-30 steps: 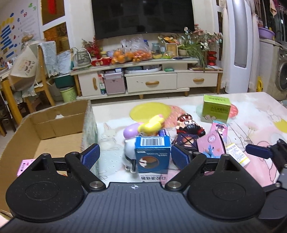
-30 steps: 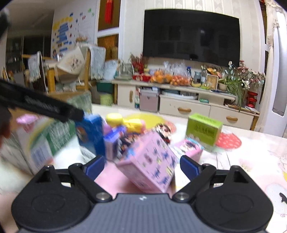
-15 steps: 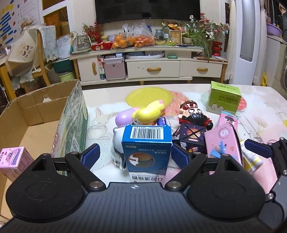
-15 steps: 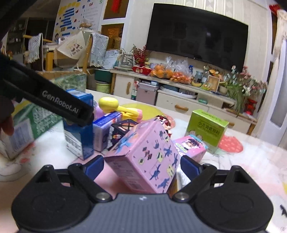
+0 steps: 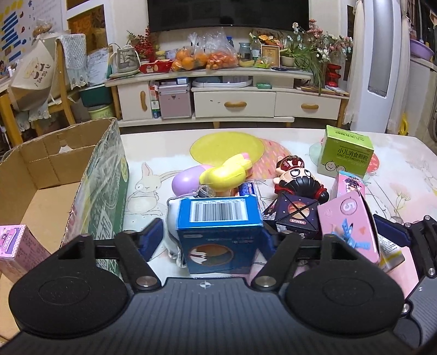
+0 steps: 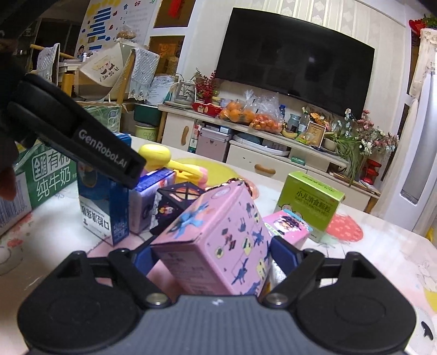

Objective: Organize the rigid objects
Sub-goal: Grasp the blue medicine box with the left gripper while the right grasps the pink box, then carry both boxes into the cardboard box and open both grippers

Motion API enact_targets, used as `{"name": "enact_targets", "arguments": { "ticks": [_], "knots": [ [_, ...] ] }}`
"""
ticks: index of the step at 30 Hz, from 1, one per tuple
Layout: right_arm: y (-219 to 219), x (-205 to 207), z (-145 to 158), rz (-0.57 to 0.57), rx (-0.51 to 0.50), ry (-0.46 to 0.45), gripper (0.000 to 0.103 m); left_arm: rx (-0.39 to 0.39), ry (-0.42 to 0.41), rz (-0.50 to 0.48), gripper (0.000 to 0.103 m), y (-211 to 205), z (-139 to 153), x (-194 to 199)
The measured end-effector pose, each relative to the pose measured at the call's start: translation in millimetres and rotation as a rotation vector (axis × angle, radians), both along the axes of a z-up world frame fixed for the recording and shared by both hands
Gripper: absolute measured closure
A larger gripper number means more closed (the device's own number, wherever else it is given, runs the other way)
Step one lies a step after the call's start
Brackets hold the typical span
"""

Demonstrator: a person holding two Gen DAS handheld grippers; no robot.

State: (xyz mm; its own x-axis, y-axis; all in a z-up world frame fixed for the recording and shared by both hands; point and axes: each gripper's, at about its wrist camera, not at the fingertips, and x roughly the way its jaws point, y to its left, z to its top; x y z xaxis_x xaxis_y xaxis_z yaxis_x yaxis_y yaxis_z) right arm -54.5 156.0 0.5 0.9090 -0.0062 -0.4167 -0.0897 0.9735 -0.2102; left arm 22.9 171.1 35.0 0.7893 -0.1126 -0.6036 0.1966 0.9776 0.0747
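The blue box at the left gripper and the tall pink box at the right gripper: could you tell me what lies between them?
In the left wrist view, a dark box marked VENUS sits between the blue box and the tall pink box.

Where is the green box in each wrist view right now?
Left wrist: the green box stands upper right, at the table's far side, behind the doll.
Right wrist: it sits right of centre, behind the small pink box.
Shared landmark: the television.

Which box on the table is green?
The green medicine box with Chinese print, standing alone at the far right; the blue box and pink boxes sit nearer.
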Motion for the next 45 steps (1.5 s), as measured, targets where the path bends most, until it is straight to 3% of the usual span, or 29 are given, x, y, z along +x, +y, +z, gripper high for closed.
{"name": "enact_targets", "arguments": {
  "ticks": [2,4,10,21,26,32,45],
  "knots": [
    [-1,0,2,-0.001,0.006,-0.001,0.027,-0.016,0.000,-0.006,0.036,1,2,-2],
    [-4,0,6,-0.006,0.017,-0.008,0.037,-0.011,0.002,-0.004,0.040,-1,2,-2],
    [-17,-2,13,-0.034,0.084,-0.013,0.055,-0.020,0.012,0.014,0.040,0,1,-4],
    [-47,-1,24,-0.057,0.330,0.034,0.058,-0.049,-0.018,0.018,0.040,-4,8,-10],
    [-54,-7,33,-0.059,0.375,0.021,0.058,-0.071,-0.032,0.008,0.040,-2,11,-14],
    [-56,-13,40,-0.065,0.395,0.001,0.058,-0.101,-0.055,-0.006,0.040,1,16,-19],
    [-30,-18,60,-0.002,0.336,-0.031,0.058,-0.120,-0.106,0.011,0.040,8,26,-29]
  ]
}}
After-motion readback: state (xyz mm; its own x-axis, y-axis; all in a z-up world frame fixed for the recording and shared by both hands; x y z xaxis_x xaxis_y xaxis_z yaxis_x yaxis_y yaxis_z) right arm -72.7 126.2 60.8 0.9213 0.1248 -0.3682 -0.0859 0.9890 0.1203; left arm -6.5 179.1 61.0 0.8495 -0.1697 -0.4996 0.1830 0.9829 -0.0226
